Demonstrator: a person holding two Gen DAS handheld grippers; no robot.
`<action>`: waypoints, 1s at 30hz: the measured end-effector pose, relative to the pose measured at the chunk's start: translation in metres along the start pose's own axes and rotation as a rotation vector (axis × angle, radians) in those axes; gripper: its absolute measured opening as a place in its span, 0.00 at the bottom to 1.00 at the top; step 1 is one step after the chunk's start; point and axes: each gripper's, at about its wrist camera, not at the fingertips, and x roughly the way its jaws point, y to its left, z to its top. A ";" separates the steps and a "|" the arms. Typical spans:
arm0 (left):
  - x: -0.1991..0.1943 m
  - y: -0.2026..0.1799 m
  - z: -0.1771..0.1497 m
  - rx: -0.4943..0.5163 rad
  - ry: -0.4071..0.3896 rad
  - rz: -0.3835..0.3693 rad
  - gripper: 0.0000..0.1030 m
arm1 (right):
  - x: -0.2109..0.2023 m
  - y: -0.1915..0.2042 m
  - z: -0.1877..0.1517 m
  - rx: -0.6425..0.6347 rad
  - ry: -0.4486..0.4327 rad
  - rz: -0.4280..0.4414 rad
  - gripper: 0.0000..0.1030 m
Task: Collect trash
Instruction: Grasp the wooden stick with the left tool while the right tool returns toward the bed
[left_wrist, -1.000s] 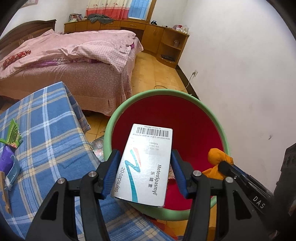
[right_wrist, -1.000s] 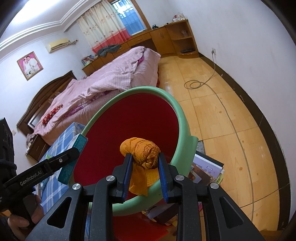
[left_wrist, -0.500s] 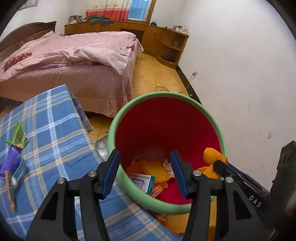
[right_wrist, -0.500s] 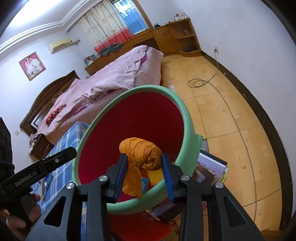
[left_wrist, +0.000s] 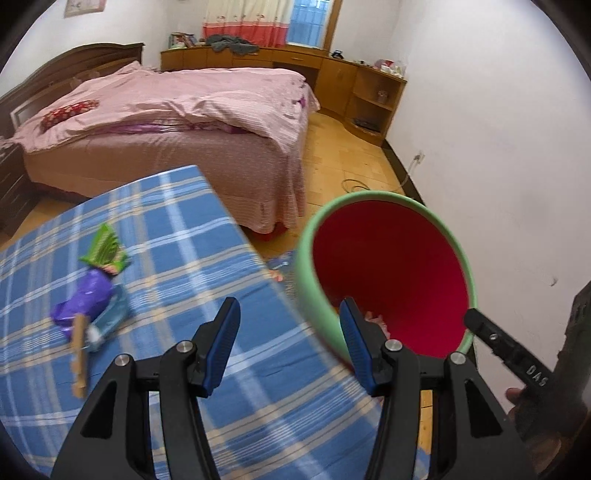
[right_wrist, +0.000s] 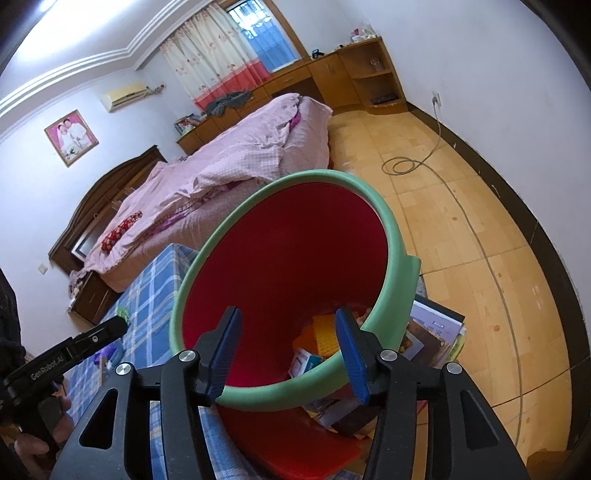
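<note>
Surface covered by a blue plaid cloth (left_wrist: 177, 236), extending ahead and to the left of the left gripper (left_wrist: 290, 343). Lying on it, left of and beyond that gripper: a green wrapper (left_wrist: 105, 251), a purple wrapper (left_wrist: 83, 304) touching a pale blue packet (left_wrist: 110, 319), and a wooden stick (left_wrist: 78, 354) nearest the camera.
</note>
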 end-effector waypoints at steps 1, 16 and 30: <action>-0.004 0.005 -0.001 -0.005 -0.001 0.011 0.54 | -0.002 0.001 0.000 0.001 -0.002 0.003 0.58; -0.039 0.089 -0.027 -0.079 0.003 0.161 0.54 | -0.013 0.020 -0.018 -0.007 0.011 0.035 0.61; -0.020 0.143 -0.045 -0.112 0.085 0.262 0.49 | -0.003 0.026 -0.029 -0.011 0.049 0.016 0.61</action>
